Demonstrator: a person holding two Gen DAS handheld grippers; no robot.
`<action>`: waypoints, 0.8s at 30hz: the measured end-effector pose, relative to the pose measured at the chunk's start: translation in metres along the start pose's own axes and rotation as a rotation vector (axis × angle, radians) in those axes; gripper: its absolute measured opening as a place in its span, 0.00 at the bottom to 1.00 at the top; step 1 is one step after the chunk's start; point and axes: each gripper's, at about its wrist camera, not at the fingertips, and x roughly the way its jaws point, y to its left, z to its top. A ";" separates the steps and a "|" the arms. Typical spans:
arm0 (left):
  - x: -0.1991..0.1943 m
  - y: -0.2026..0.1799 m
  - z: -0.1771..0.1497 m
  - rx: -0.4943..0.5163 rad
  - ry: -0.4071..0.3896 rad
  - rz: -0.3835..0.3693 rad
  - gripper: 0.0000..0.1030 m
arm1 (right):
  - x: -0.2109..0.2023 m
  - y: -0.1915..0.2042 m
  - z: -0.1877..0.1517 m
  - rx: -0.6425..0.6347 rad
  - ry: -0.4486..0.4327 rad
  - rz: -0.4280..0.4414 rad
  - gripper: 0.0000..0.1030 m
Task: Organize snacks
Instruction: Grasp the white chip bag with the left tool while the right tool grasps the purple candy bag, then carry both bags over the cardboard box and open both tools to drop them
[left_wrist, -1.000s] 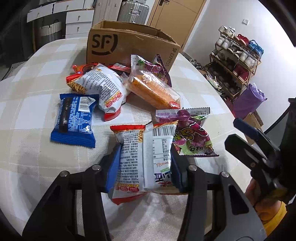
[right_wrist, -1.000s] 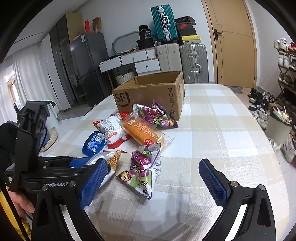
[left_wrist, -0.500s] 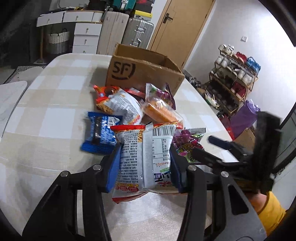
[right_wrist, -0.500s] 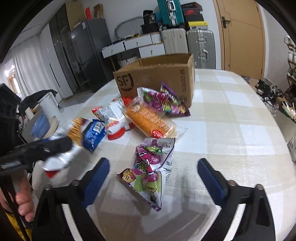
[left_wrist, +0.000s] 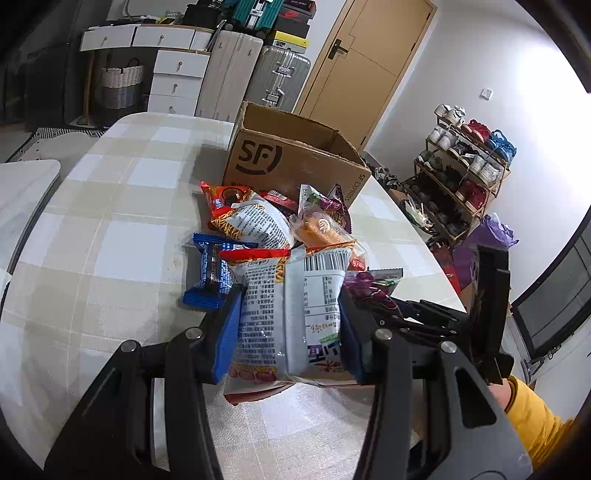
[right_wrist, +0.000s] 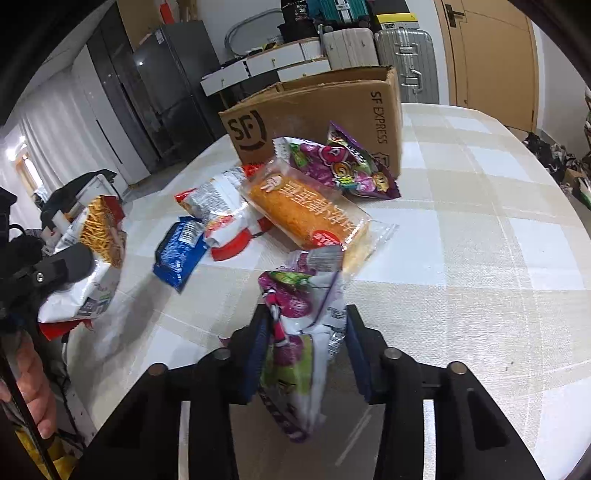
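Left tongs (left_wrist: 288, 332) clamped on a white-and-red noodle-snack bag (left_wrist: 291, 310), pads pressing its two long edges; bag's long axis ran along the line of the fingers, toward 12 o'clock. Bag looked lifted clear of the table (left_wrist: 110, 236).

Right tongs (right_wrist: 306, 343) had just been closing, and now sat narrow with a purple-and-green candy bag (right_wrist: 299, 332) between the pads. Wrapper bunched and crumpled there, so judged gripped. Its long axis also ran roughly 12 to 6 o'clock in the right wrist view, lower end hanging toward the camera.

Open SF cardboard box (left_wrist: 295, 155) stood at 12 o'clock from both tongs, opening upward, near wall facing the pile. Judged as the likely destination.

Between tongs and box, on the table: blue biscuit packet (left_wrist: 212, 273) at about 10 o'clock of the left tongs, a second white-and-red snack bag (left_wrist: 255, 221), an orange cake in clear wrap (right_wrist: 310, 210), and a purple snack bag (right_wrist: 351, 166) leaning against the box wall.

In the right wrist view, left tongs and their bag sat far off at 9 o'clock. Which hand was nearer the box: could not tell. Either load would have to travel up and over the pile and the near wall.
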 end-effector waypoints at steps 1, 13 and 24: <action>0.000 0.000 0.000 0.000 0.000 0.001 0.43 | -0.001 0.000 0.000 -0.003 -0.002 -0.002 0.35; -0.022 -0.013 0.005 0.026 -0.027 0.006 0.43 | -0.030 -0.009 -0.003 0.074 -0.080 0.056 0.33; -0.051 -0.039 0.012 0.094 -0.076 0.003 0.44 | -0.095 0.006 0.008 0.025 -0.233 0.111 0.33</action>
